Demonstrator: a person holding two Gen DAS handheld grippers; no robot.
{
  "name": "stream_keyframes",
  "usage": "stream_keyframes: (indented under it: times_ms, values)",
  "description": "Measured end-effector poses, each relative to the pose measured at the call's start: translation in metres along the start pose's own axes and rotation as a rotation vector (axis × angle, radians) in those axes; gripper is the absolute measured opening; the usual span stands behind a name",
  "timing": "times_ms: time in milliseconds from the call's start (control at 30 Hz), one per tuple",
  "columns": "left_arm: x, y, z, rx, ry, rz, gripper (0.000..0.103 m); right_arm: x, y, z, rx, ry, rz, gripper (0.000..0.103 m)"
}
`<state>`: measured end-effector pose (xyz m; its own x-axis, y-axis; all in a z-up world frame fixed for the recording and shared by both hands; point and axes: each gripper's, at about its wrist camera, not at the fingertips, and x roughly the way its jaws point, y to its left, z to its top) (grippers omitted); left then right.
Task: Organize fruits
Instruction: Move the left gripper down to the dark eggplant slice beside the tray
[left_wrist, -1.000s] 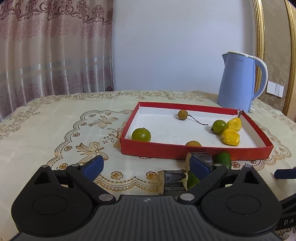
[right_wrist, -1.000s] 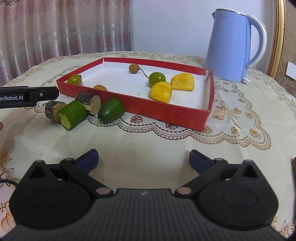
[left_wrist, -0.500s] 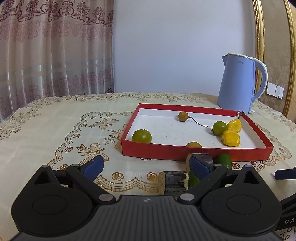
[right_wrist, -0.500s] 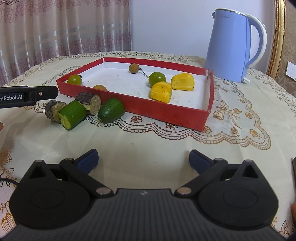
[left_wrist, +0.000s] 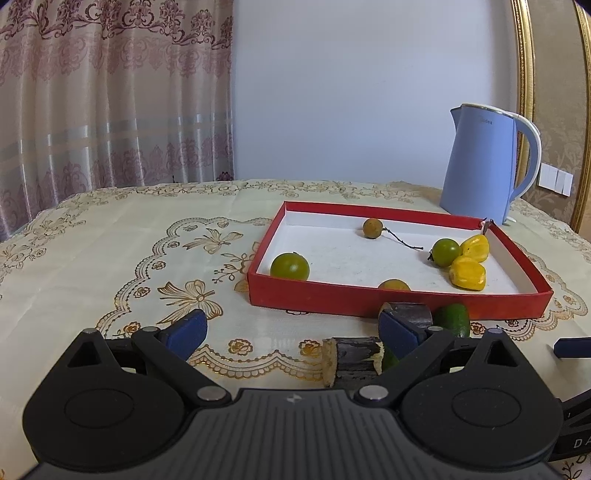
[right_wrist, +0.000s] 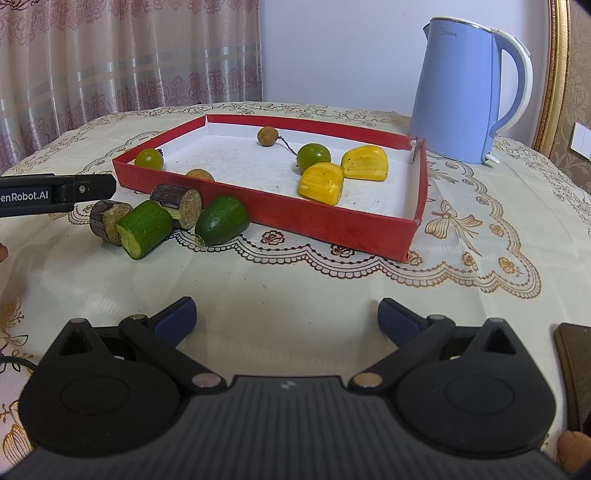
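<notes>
Both hand-held grippers are released: the left hand-held gripper and right hand-held gripper hold nothing. "enRobot.AI" reads at left edge; "Midea" marks the blue kettle. Fruits lie in the red tray at centre; cucumber pieces lie on the surface beside it.

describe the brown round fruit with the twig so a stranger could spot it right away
Start at the blue kettle, then look at the red tray in front of it. Near the tray's far wall lies a small brown round fruit. Unlike the green and yellow fruits nearby, it is dull brown and trails a thin dark twig.
</notes>
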<state>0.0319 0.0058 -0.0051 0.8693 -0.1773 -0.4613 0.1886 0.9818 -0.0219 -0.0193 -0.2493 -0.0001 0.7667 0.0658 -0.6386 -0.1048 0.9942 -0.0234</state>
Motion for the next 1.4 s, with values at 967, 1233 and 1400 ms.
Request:
stream_keyframes:
  times_ms: [967,1233,1400]
  values:
    - [0.0027,0.0002,-0.0011,0.003,0.013,0.01,0.1,0.0005,0.0,0.0003,0.002,0.002,0.0,0.103]
    - [0.0026,0.0003,-0.0012,0.001,0.014,0.009,0.1,0.0003,0.0,0.0002,0.002,0.002,0.0,0.103]
    - [0.0024,0.0009,-0.0011,-0.001,0.015,0.01,0.1,0.0002,0.0,0.0003,0.002,0.002,0.0,0.103]
